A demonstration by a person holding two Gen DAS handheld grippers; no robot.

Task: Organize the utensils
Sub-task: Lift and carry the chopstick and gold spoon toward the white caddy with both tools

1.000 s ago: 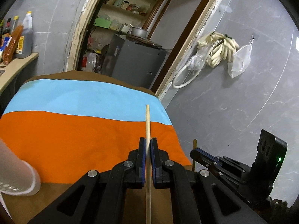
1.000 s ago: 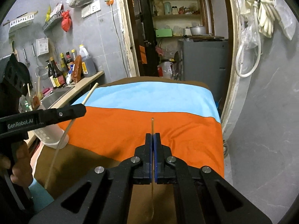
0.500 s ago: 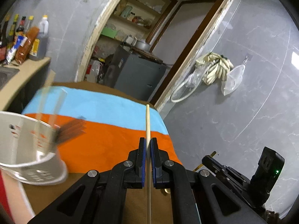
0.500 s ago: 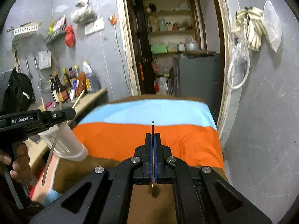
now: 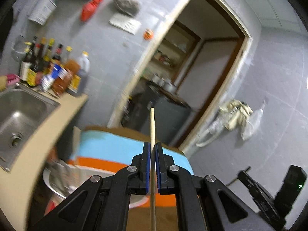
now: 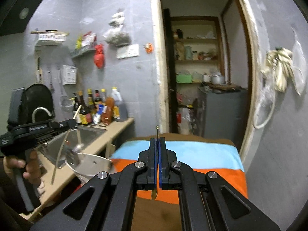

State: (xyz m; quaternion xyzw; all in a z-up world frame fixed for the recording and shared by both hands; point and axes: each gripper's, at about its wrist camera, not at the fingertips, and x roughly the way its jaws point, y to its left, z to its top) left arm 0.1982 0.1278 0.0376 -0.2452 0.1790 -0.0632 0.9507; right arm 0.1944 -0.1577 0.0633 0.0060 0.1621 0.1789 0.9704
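I am carrying things to the holder (image 6: 90, 165), a pale cup by the sink (image 5: 21, 111). My left gripper (image 5: 152, 165) pinches a wooden chopstick (image 5: 152, 127). My right gripper (image 6: 157, 165) pinches a thin gold spoon (image 6: 154, 193). Next I must drop each in. The cup holds blurry utensils already.

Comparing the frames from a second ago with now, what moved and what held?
Both views swung up and toward the steel sink; the white perforated holder now sits nearer. Unchanged: left gripper clamps the pale wooden chopstick, right gripper the thin gold-coloured utensil.
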